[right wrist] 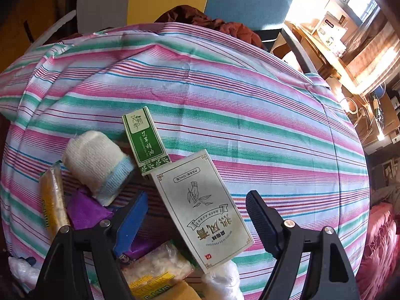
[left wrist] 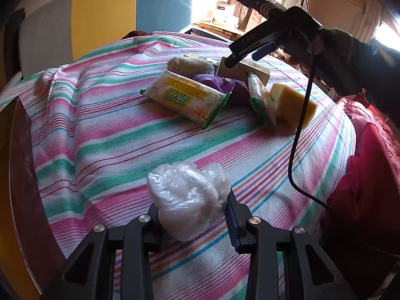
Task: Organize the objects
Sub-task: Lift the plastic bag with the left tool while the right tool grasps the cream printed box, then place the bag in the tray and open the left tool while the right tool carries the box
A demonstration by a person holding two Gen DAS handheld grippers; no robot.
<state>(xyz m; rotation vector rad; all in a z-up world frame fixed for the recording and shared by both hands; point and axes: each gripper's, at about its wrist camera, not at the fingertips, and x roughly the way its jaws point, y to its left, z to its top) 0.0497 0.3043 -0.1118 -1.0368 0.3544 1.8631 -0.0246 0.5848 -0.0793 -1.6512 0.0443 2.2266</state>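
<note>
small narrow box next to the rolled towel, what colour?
Green with white trim, the small box shows best in the right wrist view.

Striped cloth: pink, teal-green, white and thin blue and red stripes.
Cream box, lying on the striped cloth: pale cream, grey line drawing and border, small red stamp.
Green box, touching the cream box's far end: green with white lettering and leaf pattern.
Rolled towel, left of the green box: off-white with light-blue band.
Sponge: yellow.
Plastic bag: translucent white.
Right tongs: black, blue pad.
</note>
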